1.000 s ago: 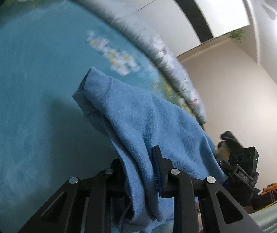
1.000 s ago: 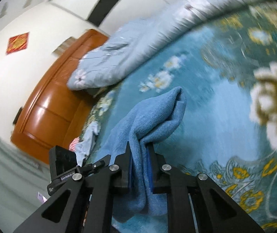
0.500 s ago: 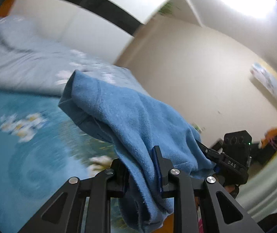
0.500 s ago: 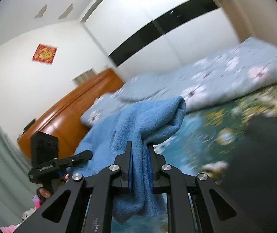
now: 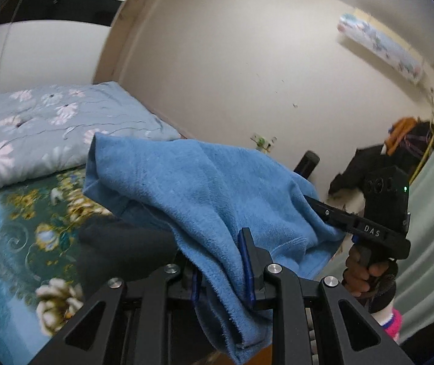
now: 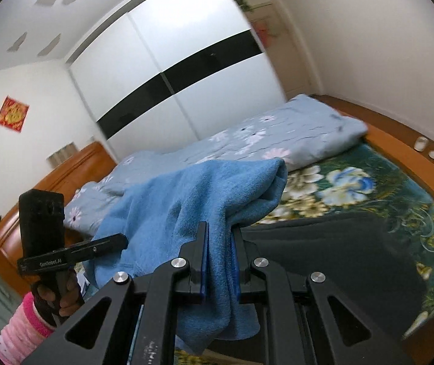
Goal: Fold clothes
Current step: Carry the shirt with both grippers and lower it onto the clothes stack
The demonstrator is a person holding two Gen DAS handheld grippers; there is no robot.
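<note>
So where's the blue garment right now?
The blue garment hangs in the air between the left tool and right tool, both clamped on it, above the floral bedspread.

Blue garment (image 5: 204, 188), floral teal bedspread (image 6: 354, 188)
</note>
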